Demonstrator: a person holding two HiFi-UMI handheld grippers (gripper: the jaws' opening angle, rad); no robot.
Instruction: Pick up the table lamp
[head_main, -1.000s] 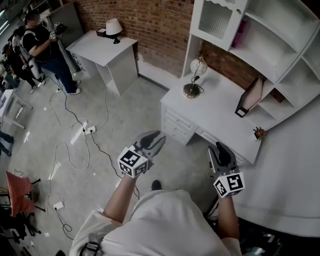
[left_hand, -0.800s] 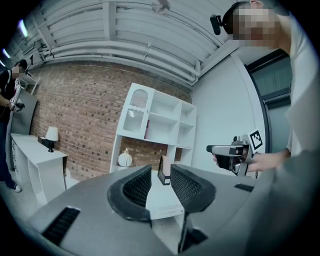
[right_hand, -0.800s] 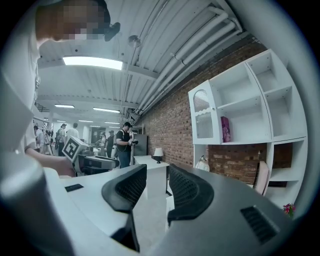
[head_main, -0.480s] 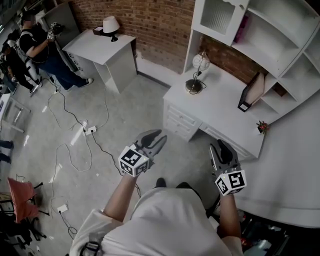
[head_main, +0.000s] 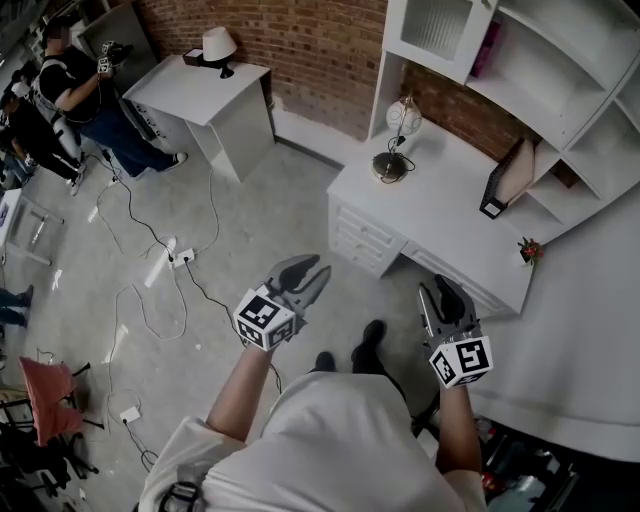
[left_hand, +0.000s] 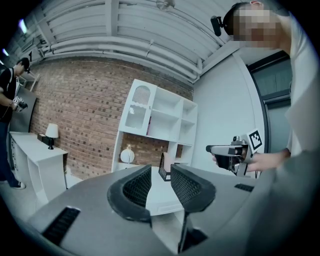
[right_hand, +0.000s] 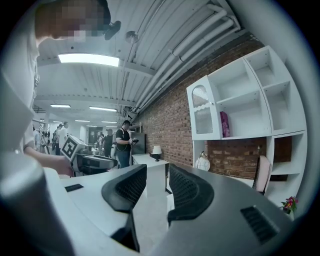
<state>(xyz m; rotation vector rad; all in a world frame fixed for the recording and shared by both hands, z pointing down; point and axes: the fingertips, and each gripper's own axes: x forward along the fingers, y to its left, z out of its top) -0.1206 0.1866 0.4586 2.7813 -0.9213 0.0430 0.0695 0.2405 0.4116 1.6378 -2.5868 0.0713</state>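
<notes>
The table lamp, a pale globe on a curved stem with a round metal base, stands at the left end of the white desk. It also shows far off as the lamp in the left gripper view and the lamp in the right gripper view. My left gripper hovers over the floor, well short of the desk, open and empty. My right gripper is level with it near the desk's front corner, open too, with nothing between its fingers.
A white shelf unit rises behind the desk, which bears a file holder and a small potted plant. A second table carries a shaded lamp. Cables cross the floor; people stand at far left.
The person has stepped on: a shoe now shows on the floor between the grippers, and the view has slid slightly. Both grippers keep the same gap.
</notes>
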